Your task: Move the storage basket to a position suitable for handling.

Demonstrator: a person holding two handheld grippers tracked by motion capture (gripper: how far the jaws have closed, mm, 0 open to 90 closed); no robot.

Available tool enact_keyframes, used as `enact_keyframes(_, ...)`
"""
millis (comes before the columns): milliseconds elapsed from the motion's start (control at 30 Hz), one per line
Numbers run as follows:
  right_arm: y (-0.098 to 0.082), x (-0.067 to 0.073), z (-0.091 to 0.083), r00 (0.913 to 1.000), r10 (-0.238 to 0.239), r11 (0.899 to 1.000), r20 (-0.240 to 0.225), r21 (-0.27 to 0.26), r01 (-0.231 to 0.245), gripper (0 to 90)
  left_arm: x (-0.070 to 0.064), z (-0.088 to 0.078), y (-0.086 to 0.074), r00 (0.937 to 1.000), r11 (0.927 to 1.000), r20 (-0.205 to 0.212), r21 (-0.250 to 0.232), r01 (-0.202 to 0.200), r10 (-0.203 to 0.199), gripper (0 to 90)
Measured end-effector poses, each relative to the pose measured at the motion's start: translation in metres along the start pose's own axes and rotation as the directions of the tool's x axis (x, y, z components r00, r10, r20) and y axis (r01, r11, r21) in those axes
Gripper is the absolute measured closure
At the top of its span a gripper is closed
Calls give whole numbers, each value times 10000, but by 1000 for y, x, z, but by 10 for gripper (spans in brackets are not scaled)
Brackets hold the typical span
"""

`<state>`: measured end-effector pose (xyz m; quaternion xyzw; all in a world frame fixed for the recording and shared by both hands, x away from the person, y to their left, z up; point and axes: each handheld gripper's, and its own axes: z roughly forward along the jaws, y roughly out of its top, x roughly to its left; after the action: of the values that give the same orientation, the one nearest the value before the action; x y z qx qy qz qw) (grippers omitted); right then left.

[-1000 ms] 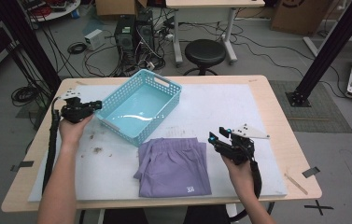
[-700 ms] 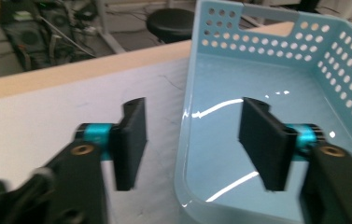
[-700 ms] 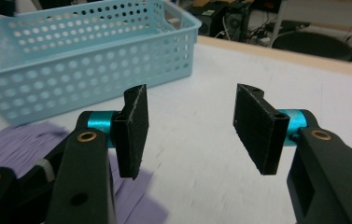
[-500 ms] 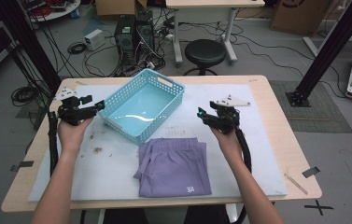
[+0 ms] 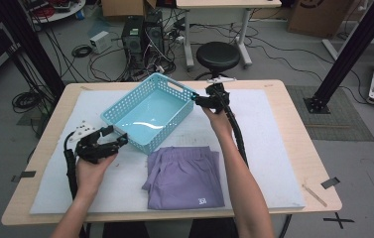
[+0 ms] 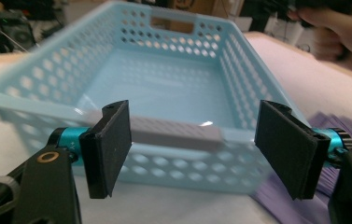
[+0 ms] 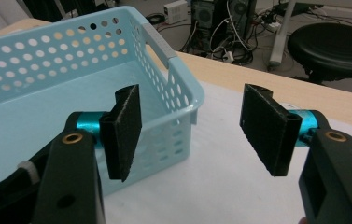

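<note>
The light blue perforated plastic basket (image 5: pixel 150 113) stands empty and upright on the pale mat (image 5: pixel 274 148), set at a slant in the far left part of the mat, one short end with its handle slot pointing toward the table's far edge and the other short end toward the near left. At that near short end the left gripper (image 5: pixel 116 143) faces the rim; its jaws have just been opening and now stand spread wide, with the grey handle strip of the rim (image 6: pixel 176 132) seen between the pads in the left gripper view but untouched by them. At the basket's far right corner is the right gripper (image 5: pixel 195 99), its jaws also just opened further and spread, the corner of the basket (image 7: pixel 183 93) lying just behind the left pad in the right gripper view, nothing pinched. Just beside the basket's near long side, a folded lilac garment (image 5: pixel 187 176) lies flat on the mat toward the near edge. The mat covers most of the wooden table (image 5: pixel 318 163).
</note>
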<state>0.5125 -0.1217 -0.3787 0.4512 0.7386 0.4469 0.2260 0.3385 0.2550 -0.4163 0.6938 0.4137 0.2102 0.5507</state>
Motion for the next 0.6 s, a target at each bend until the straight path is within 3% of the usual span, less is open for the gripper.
enact_keyframes(33, 1, 0, 5, 10000, 46, 10000, 70, 32, -46, 399, -5, 4, -3, 9999, 9997, 163, 261, -36, 31, 272)
enact_keyframes(133, 3, -2, 19, 9993, 345, 9993, 116, 156, -347, 404, -15, 8, -7, 9991, 9991, -347, 354, -225, 237, 231)
enact_keyframes(200, 6, -1, 28, 9992, 262, 9994, 297, 206, -268, 405, -18, 9, -8, 9990, 9991, -422, 420, -92, 109, 224)
enact_keyframes(267, 8, -1, 37, 9987, 255, 9991, 445, 325, -269, 418, -18, 8, -9, 9997, 9978, -69, 624, 236, -232, 228)
enact_keyframes(333, 8, 0, 43, 9960, 123, 9993, 887, 339, -154, 438, -21, 10, -12, 9985, 9948, 269, 921, 443, -470, 233)
enact_keyframes(433, 6, -1, 51, 9956, -12, 9977, 932, 678, -52, 540, -26, 17, -16, 9997, 9918, 204, 1279, 72, -99, 247)
enact_keyframes(467, 6, -2, 51, 9981, 70, 9978, 611, 653, -110, 604, -26, 20, -17, 9998, 9904, 204, 1378, 60, -89, 249)
enact_keyframes(533, 6, 2, 51, 9991, -219, 9970, 374, 745, 191, 705, -26, 25, -18, 9992, 9895, 318, 1437, 180, -228, 269)
enact_keyframes(567, 6, 4, 50, 9983, -375, 9964, 451, 780, 339, 711, -26, 28, -18, 9995, 9905, 227, 1360, 193, -226, 274)
enact_keyframes(600, 7, 8, 49, 9945, -657, 9942, 816, 903, 583, 722, -25, 28, -17, 9997, 9918, 173, 1272, 144, -168, 275)
